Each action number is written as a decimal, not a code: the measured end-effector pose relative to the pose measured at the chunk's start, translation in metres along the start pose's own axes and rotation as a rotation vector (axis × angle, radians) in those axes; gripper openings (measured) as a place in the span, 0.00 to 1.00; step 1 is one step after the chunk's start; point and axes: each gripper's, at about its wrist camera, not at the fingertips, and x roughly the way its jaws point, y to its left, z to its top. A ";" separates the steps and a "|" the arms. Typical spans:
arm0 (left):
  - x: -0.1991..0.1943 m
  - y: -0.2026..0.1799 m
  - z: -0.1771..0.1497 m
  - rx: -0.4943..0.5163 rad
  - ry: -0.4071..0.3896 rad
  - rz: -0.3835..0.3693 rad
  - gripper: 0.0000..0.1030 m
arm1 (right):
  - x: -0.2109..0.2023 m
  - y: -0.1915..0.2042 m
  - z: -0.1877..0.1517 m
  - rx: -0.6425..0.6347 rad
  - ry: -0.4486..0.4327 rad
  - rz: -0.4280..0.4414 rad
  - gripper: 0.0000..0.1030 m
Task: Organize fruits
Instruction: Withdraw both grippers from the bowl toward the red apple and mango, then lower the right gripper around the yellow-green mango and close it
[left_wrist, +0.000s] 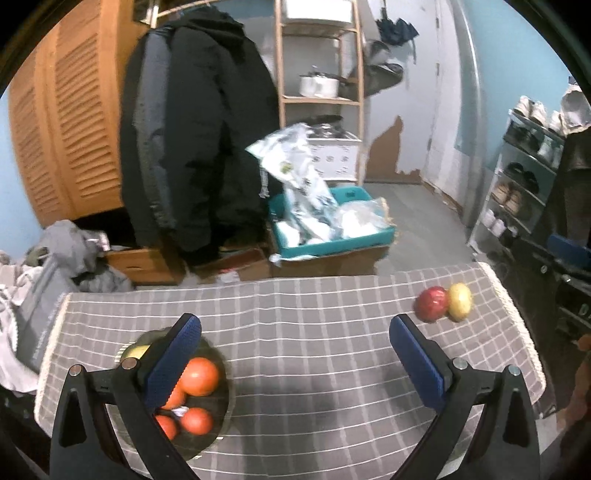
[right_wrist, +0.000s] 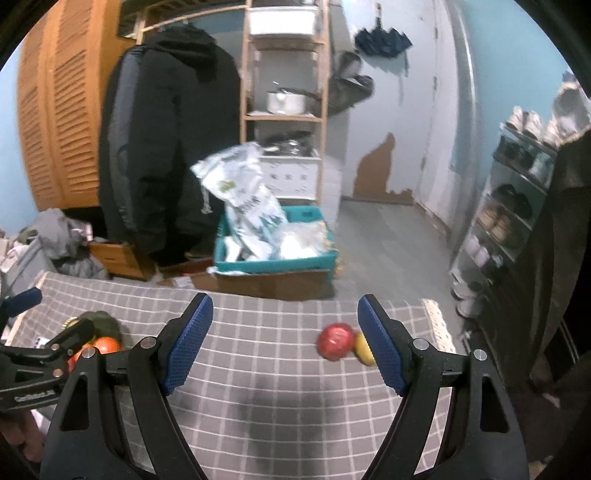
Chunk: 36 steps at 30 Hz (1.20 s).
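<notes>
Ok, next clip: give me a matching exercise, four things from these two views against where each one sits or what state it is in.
Things:
1. red apple
2. yellow fruit
3. bowl
4. right hand-held gripper

Places or states:
A. holds several orange-red fruits
B. open, with nothing between its pads
C. loose on the checked cloth, left one of the pair
D. touching the apple, nearer the cloth's fringed edge

Pairs: 1-C, 2-D, 3-A, 4-B

Black coat (left_wrist: 195, 147), teal crate (left_wrist: 332, 229), shoe rack (left_wrist: 517, 192)
</notes>
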 end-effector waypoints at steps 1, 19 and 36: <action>0.004 -0.006 0.001 0.001 0.008 -0.011 1.00 | 0.002 -0.007 -0.001 0.005 0.008 -0.015 0.77; 0.107 -0.089 0.015 0.059 0.195 -0.097 1.00 | 0.083 -0.120 -0.018 0.157 0.232 -0.022 0.77; 0.214 -0.133 0.009 0.128 0.330 -0.141 1.00 | 0.208 -0.148 -0.052 0.113 0.499 0.007 0.77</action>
